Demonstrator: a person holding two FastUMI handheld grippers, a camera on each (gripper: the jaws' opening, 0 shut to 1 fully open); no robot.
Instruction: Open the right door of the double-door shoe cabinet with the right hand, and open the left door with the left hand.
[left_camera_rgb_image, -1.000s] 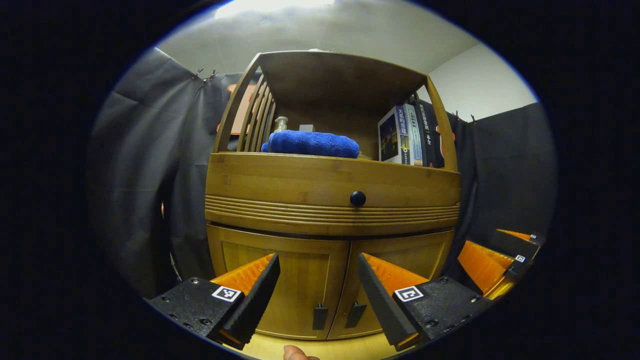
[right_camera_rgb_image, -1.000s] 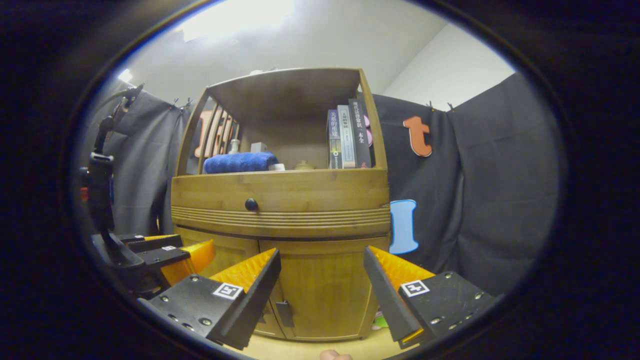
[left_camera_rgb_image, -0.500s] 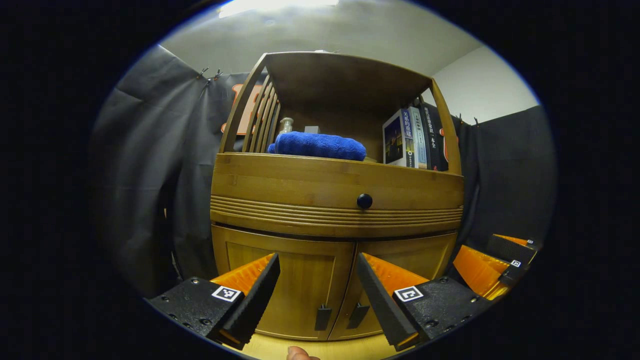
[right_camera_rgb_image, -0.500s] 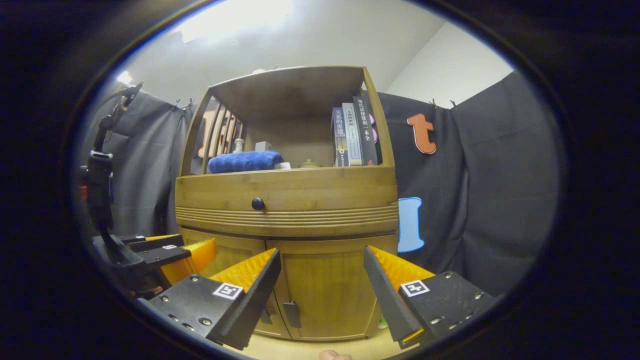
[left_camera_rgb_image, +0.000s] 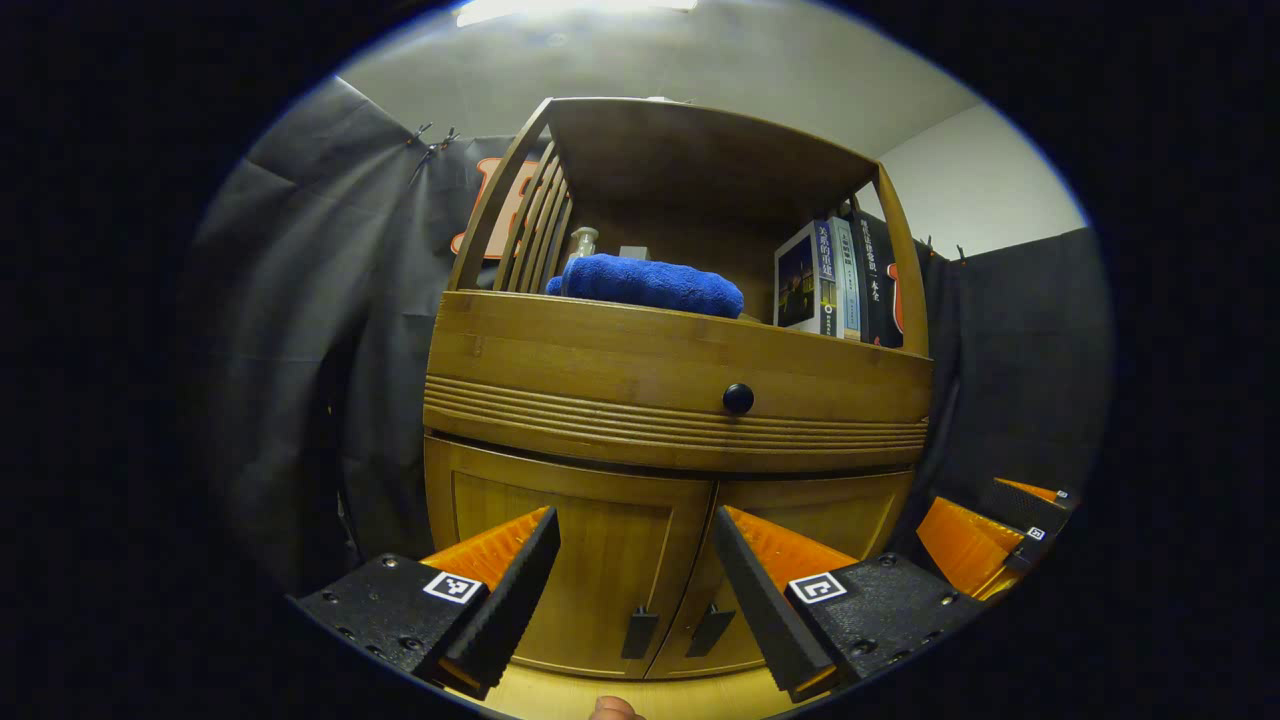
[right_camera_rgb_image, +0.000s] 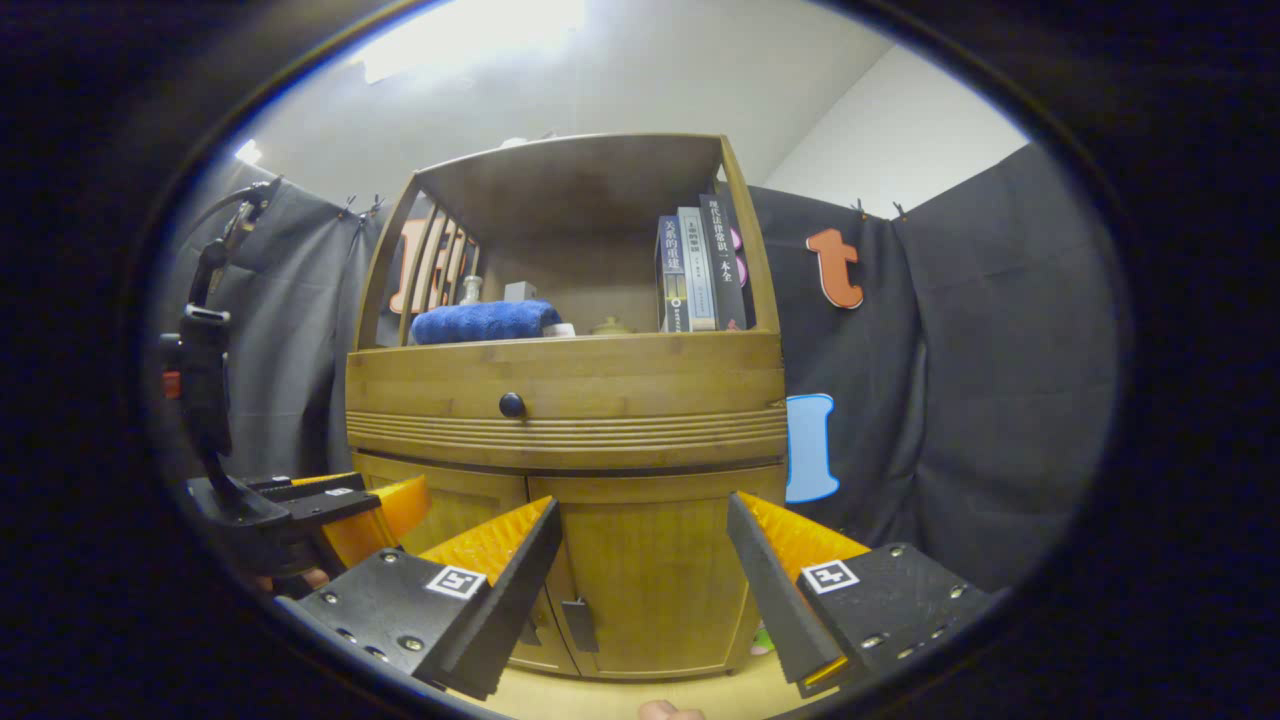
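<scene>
The shoe cabinet (left_camera_rgb_image: 670, 420) stands straight ahead of both grippers, a wooden piece with an open shelf on top, a drawer band with a round dark knob (left_camera_rgb_image: 738, 398) below it, and the two doors at the bottom. Both doors look shut, their edges meeting at a centre seam. The left door (left_camera_rgb_image: 560, 560) and the right door (left_camera_rgb_image: 800, 520) each carry a small dark handle low down beside that seam: the left handle (left_camera_rgb_image: 639, 633) and the right handle (left_camera_rgb_image: 709, 630) sit just beside each other.

The left gripper (left_camera_rgb_image: 632, 590) hovers in front of the seam with its jaws wide and nothing between them. The right gripper (right_camera_rgb_image: 640, 590) is also spread wide and empty, facing the right door (right_camera_rgb_image: 655, 570), whose handle (right_camera_rgb_image: 578, 625) shows low at its left edge.

The doors are stiff flat panels that should swing on side hinges, so they will likely feel light but move in an arc rather than straight out. The handles are the only sensible hold: small, narrow tabs, probably smooth, so the jaws need to close squarely over one and pull outward along the arc. Because the two handles are so close, each gripper risks catching the wrong one or bumping the other gripper.

On the shelf lie a rolled blue towel (left_camera_rgb_image: 650, 285) to the left and upright books (left_camera_rgb_image: 840, 285) to the right, well clear of the doors.
</scene>
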